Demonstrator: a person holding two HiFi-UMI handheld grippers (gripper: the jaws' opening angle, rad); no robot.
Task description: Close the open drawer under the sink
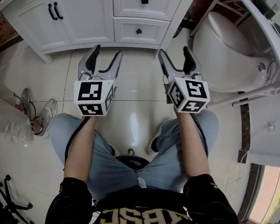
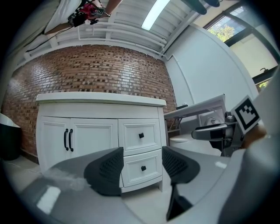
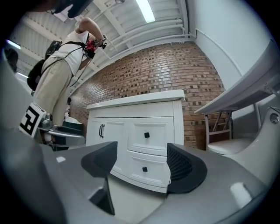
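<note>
I hold the left gripper (image 1: 107, 51) and the right gripper (image 1: 174, 51) side by side, each with jaws wide apart and nothing between them. The lower drawer (image 1: 139, 31) sits flush in the cabinet (image 1: 84, 16) front, under the upper drawer (image 1: 144, 1). It lies ahead of both grippers, and neither touches it.

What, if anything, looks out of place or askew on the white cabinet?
Nothing stands out. The upper drawer and lower drawer sit flush and closed, the doors are shut, and the left gripper and right gripper are open and empty.
</note>
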